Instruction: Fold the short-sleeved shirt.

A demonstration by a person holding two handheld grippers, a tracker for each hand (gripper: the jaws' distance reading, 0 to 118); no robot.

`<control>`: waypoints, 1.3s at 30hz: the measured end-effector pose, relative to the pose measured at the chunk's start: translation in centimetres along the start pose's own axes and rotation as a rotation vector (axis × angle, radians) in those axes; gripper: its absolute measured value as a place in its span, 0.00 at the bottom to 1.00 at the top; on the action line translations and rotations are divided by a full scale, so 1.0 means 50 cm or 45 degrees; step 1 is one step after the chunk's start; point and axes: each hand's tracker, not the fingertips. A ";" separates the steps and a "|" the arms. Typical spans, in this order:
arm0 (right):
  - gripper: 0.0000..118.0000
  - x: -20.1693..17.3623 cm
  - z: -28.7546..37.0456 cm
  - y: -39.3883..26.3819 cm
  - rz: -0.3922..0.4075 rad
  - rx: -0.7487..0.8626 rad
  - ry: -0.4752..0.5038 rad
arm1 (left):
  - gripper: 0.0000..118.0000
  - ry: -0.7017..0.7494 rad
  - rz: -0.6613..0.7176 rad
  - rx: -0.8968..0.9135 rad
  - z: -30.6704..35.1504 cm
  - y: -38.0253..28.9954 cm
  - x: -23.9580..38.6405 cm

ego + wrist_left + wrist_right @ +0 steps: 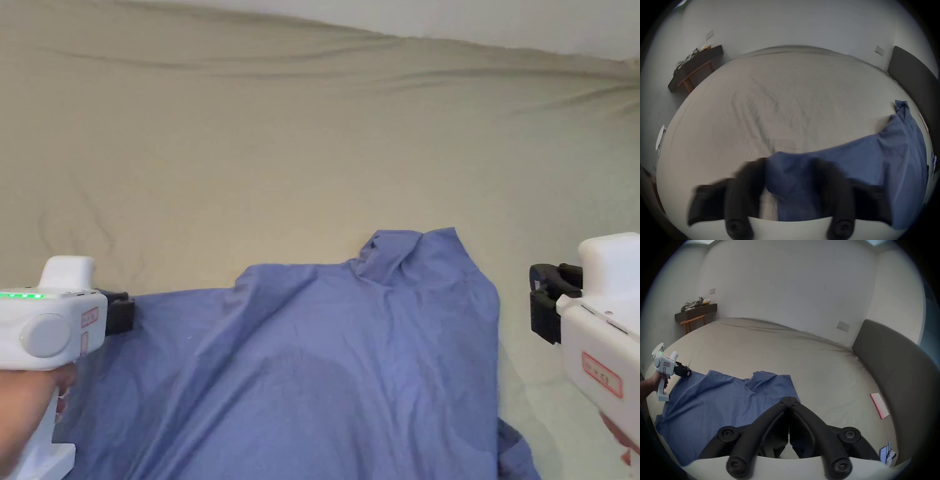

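On bed (312, 144), beige sheet, 6 o'clock of head view: one blue short-sleeved shirt (350, 362), spread out, rumpled, collar toward 12 o'clock. Left hand-held gripper (119, 314) at 9 o'clock, at shirt's left edge; blurred in its own view, jaws apart with cloth between, grip cannot be told. Right hand-held gripper (789, 400) at 3 o'clock, jaws together, tips empty, beside shirt's right edge.

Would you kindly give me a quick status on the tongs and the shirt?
Left tongs blurred, at shirt edge, grip unclear. Right tongs shut, empty, beside shirt. Shirt spread on bed, partly folded. Nothing in the way.
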 end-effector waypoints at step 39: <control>0.05 0.098 -0.003 0.087 0.042 -0.027 -0.025 | 0.01 0.212 -0.073 0.538 0.465 -0.004 -0.011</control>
